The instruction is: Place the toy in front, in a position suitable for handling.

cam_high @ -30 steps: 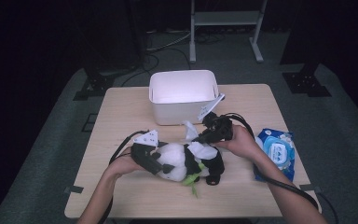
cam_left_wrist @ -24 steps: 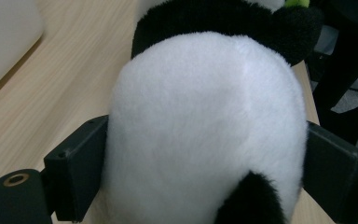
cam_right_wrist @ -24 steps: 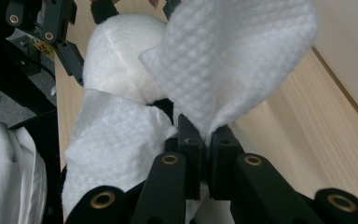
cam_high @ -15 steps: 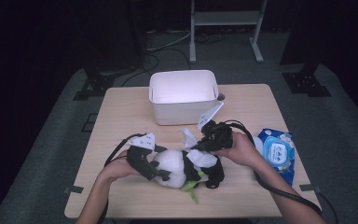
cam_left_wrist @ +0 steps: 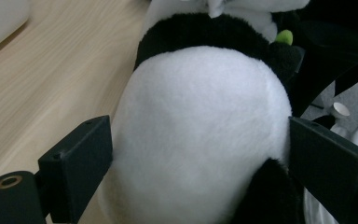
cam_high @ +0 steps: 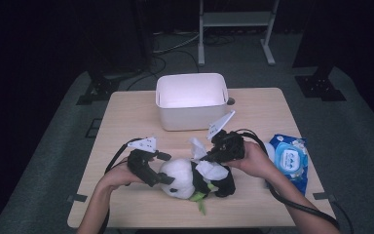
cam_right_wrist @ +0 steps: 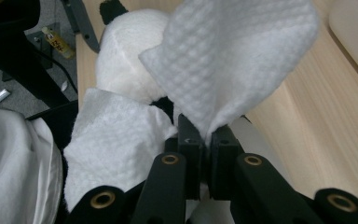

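A black-and-white panda plush (cam_high: 182,178) lies on the wooden table (cam_high: 126,122) near its front edge, with a green bit at its underside. My left gripper (cam_high: 166,168) straddles its white head (cam_left_wrist: 200,116). The jaws have just been opening a little, but both pads still touch the fur. My right gripper (cam_high: 205,158) is shut on a white textured wipe (cam_right_wrist: 242,60). The wipe (cam_high: 197,147) stands up from the jaws and drapes over the panda's dark body. In the right gripper view the jaws (cam_right_wrist: 204,130) pinch the wipe's fold just above the plush.
A white rectangular bin (cam_high: 191,100) stands at the middle back of the table. A blue pack of wipes (cam_high: 288,158) lies at the right edge. Dark floor, cables and a metal stand surround the table.
The right gripper has come down slightly with the wipe onto the panda's body. The left jaws stand a touch wider around the head. The plush has shifted a little left.
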A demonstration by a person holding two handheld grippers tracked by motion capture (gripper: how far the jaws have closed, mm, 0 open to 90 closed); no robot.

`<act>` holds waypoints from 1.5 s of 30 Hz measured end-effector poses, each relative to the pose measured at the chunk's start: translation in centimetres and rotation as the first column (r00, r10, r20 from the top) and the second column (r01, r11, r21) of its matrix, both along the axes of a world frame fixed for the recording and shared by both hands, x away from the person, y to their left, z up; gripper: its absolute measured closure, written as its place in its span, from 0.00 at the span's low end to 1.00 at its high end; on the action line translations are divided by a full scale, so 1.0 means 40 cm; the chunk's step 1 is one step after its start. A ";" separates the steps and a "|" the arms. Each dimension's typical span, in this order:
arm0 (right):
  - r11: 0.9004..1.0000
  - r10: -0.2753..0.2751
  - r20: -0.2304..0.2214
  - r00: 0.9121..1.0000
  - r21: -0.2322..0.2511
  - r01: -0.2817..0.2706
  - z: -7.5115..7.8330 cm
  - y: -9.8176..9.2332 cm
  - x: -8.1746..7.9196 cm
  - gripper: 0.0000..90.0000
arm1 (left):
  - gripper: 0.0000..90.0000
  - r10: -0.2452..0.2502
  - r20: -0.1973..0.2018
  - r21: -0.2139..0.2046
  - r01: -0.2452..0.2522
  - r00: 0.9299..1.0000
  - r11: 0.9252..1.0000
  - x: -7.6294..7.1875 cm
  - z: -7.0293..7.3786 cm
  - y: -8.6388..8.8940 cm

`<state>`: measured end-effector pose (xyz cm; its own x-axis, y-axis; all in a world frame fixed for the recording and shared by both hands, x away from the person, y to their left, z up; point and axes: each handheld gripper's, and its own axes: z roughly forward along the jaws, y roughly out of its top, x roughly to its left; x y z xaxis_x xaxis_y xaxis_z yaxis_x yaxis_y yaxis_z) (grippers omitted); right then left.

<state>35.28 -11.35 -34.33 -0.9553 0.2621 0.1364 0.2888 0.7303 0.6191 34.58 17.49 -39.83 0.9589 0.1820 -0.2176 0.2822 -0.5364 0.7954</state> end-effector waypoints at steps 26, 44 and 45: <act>0.994 0.105 -0.078 0.991 0.030 -0.103 -0.005 0.017 -0.039 0.94 | 0.15 -0.097 -0.105 0.040 0.101 0.990 0.994 -0.003 -0.039 -0.021; 1.000 0.010 -0.030 0.999 -0.002 -0.010 0.028 -0.030 0.006 0.94 | 0.18 -0.061 0.074 0.052 0.057 0.995 0.997 -0.010 -0.040 -0.075; 1.000 0.006 -0.026 1.000 -0.007 -0.007 0.028 -0.033 0.006 0.94 | 0.19 -0.059 0.082 0.058 0.054 0.995 0.997 -0.011 -0.040 -0.080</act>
<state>35.50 -12.68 -33.20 -0.9532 0.2570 0.1595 0.3001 0.7368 0.6059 34.14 14.29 -41.43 0.9824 0.1366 -0.1273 0.1840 -0.5938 0.7833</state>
